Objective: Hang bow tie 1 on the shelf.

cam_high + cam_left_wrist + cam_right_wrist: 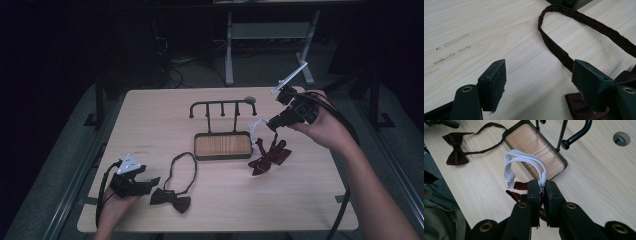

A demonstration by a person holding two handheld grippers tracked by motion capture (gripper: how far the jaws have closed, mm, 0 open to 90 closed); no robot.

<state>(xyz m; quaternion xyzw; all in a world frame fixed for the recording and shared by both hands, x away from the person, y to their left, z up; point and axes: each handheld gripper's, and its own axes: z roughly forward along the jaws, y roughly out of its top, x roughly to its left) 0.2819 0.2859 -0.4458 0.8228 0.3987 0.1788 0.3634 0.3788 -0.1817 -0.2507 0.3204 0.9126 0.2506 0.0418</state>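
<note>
Wooden table (300,200) in a dark room. Left: the left gripper (539,82) rests with jaws wide and empty beside the dark bow tie (170,199), whose strap (554,47) lies looped flat, untouched. Centre: the rack (223,125) stands with every hook bare. Right: the right gripper (543,188) pinches the white strap (524,160) of the red bow (270,156), lifted partly off the table near the rack. Judged stage: early; neither tie is hung. No legible writing.

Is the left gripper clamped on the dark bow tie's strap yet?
No, in the left gripper view the left gripper stands wide open over bare table, the strap lying beside one jaw.
</note>
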